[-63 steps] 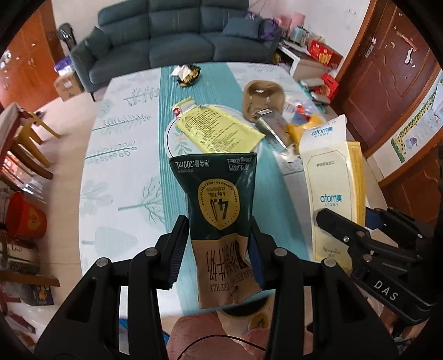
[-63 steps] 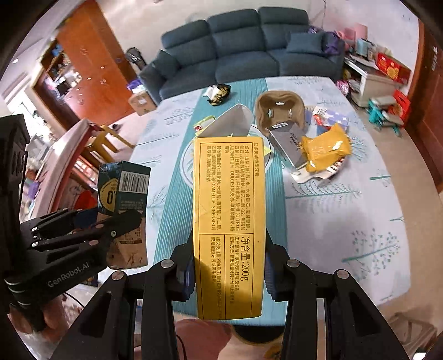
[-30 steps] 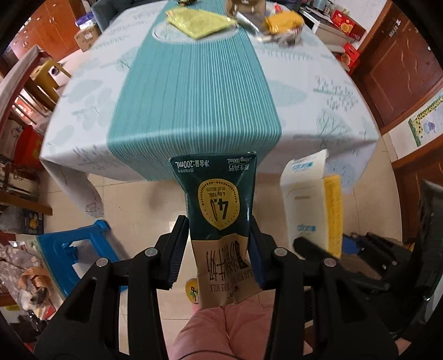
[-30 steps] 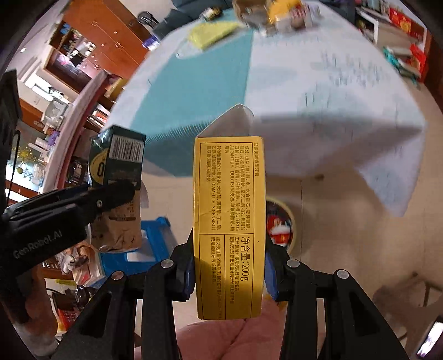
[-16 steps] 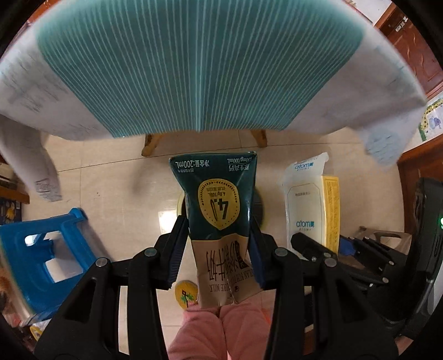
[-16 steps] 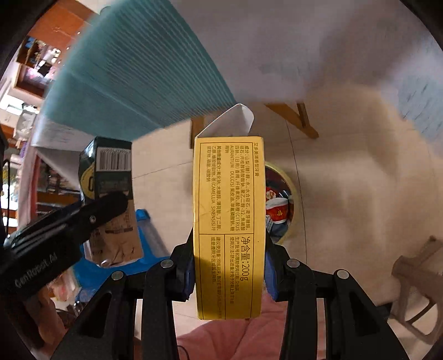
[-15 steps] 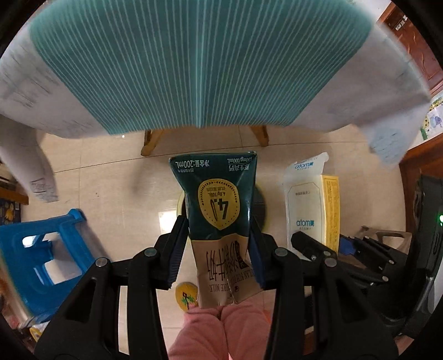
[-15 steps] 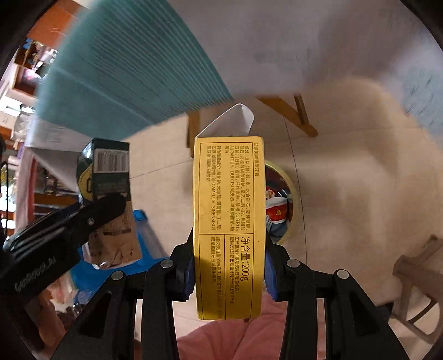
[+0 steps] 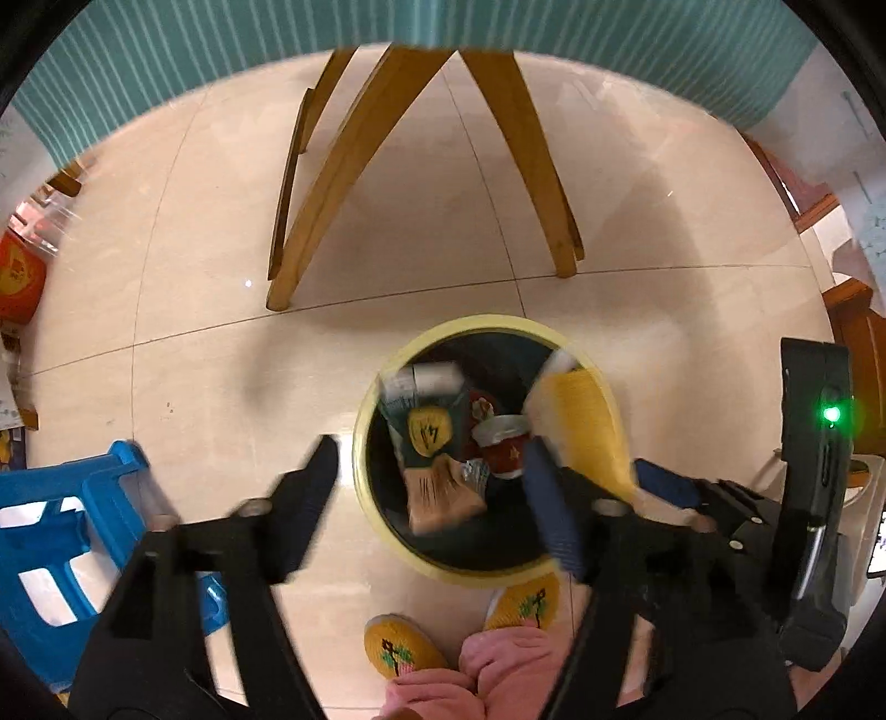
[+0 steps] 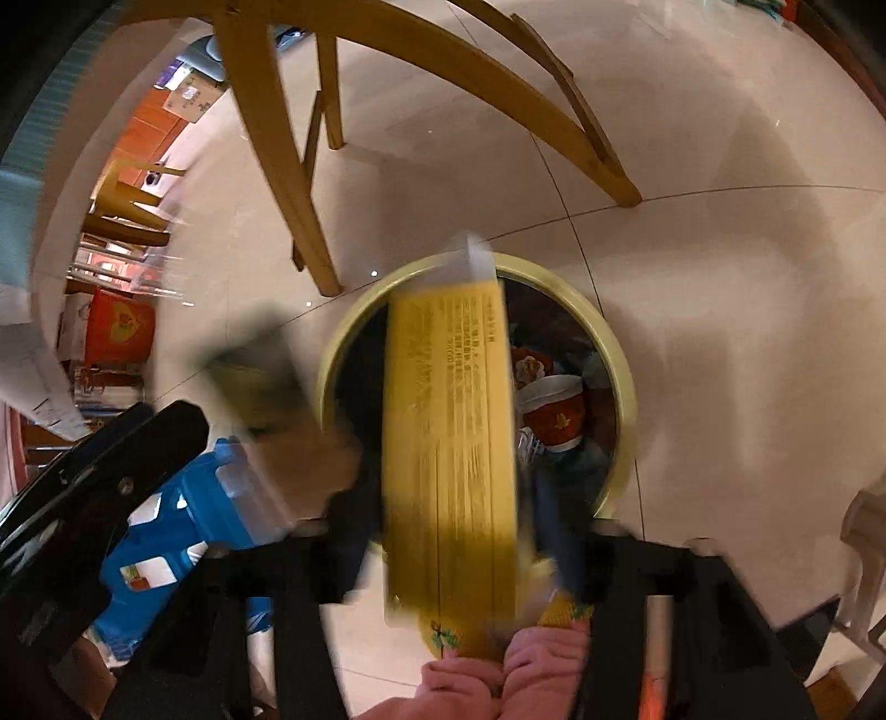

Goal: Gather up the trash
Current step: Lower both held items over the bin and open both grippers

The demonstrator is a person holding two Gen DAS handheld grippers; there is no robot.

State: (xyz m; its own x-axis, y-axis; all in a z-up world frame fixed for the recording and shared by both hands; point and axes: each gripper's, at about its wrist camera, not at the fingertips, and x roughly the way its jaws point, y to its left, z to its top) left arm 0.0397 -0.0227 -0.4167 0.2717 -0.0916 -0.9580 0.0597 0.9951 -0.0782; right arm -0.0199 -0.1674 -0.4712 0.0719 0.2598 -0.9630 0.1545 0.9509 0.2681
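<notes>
Drop step basically: both hand-held grippers, left (image 9: 429, 487) and right (image 10: 454, 526), are opening over the yellow-rimmed bin (image 9: 365, 443), green milk carton (image 9: 429, 437) already inside, yellow box (image 10: 451, 443) slipping free, so more surface trash gets fetched next.

i see a pale yellow rim on the trash bin (image 9: 370, 501), black inside. the milk carton (image 9: 429, 443) in it is dark green with a yellow emblem and a tan end. the toothpaste box (image 10: 451, 443) is bright yellow with dark print. a red paper cup (image 10: 555, 418) has a white rim. the stool (image 9: 50, 531) is blue, the tablecloth (image 9: 221, 33) teal with pale stripes, the slippers (image 9: 401, 645) yellow.
</notes>
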